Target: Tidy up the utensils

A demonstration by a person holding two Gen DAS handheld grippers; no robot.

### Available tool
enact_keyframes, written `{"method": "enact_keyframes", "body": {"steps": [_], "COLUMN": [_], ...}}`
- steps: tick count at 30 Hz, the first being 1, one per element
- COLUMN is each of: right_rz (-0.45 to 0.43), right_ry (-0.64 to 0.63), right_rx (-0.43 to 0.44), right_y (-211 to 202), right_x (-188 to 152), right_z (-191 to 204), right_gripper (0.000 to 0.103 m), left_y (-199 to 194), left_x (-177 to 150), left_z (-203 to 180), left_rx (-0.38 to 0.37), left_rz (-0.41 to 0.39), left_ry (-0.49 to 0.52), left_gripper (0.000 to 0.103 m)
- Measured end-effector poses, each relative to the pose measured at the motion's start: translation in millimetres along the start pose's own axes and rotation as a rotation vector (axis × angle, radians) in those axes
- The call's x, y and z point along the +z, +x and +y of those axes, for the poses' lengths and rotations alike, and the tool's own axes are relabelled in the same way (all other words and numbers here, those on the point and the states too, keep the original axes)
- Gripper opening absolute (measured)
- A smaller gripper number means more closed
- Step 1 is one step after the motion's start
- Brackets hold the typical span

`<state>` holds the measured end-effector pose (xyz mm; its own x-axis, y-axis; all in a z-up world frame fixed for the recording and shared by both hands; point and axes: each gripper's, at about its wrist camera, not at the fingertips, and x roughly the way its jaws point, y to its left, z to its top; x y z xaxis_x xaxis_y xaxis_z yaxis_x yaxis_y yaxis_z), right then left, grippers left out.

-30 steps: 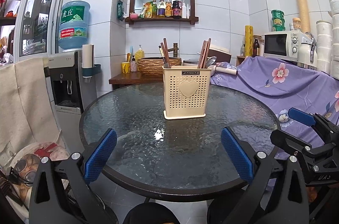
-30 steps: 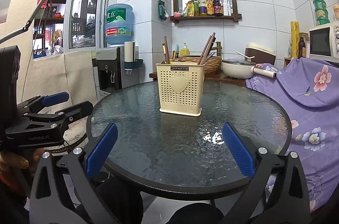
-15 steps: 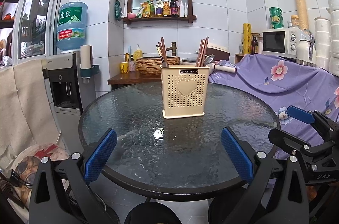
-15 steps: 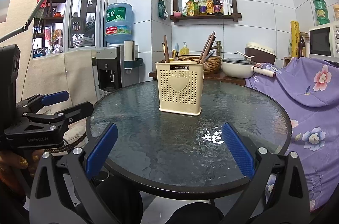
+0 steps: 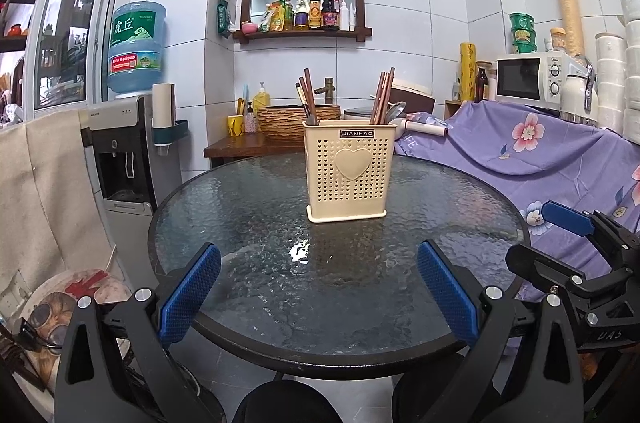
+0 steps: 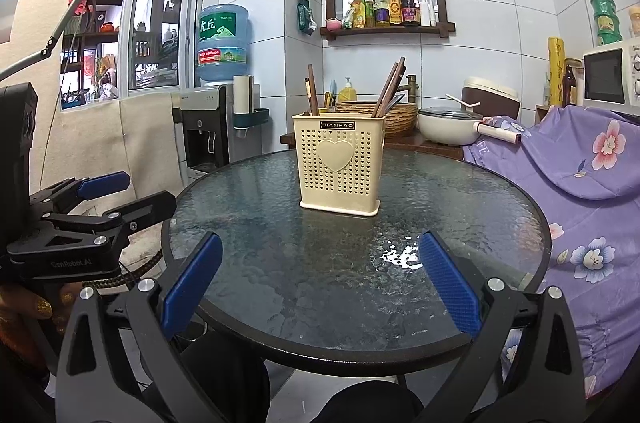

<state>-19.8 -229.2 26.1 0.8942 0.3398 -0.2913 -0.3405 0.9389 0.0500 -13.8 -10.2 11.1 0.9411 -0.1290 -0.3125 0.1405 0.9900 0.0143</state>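
Observation:
A cream perforated utensil holder (image 5: 347, 173) (image 6: 339, 167) with a heart on its front stands upright on the round glass table (image 5: 280, 287) (image 6: 480, 207). Brown chopsticks (image 5: 382, 97) (image 6: 389, 87) and a spoon (image 5: 395, 111) stick out of its top. My left gripper (image 5: 318, 293) hangs open over the table's near edge, well short of the holder, nothing between its fingers. My right gripper (image 6: 320, 287) is also open and empty at the near edge. Each gripper shows at the side of the other's view.
A water dispenser (image 5: 128, 127) stands left of the table. A purple flowered cloth (image 5: 532, 151) covers furniture on the right, with a microwave (image 5: 536, 81) behind. A wooden side table with a woven basket (image 5: 298, 121) and a pot (image 6: 450, 129) sits behind the table.
The left wrist view has shifted slightly, so the holder sits a little higher and further left in it. Both grippers stay open and the holder has not moved.

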Motion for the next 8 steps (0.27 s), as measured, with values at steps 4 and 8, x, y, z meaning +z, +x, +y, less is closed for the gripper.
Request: {"method": "enact_keyframes", "body": {"steps": [4, 8], "right_rz": [0.000, 0.004], "right_ry": [0.002, 0.004], "right_rx": [-0.003, -0.005], "right_y": [-1.6, -1.4], "right_x": [-0.3, 0.0], "right_z": [-0.7, -2.2], "right_gripper": [0.097, 0.097], "left_y": [0.4, 0.2], "left_x": [0.3, -0.2], "left_z": [1.2, 1.2], "left_rx": [0.001, 0.004], "left_rz": [0.004, 0.006], "left_ry": [-0.003, 0.007], "left_gripper": [0.097, 0.097]}}
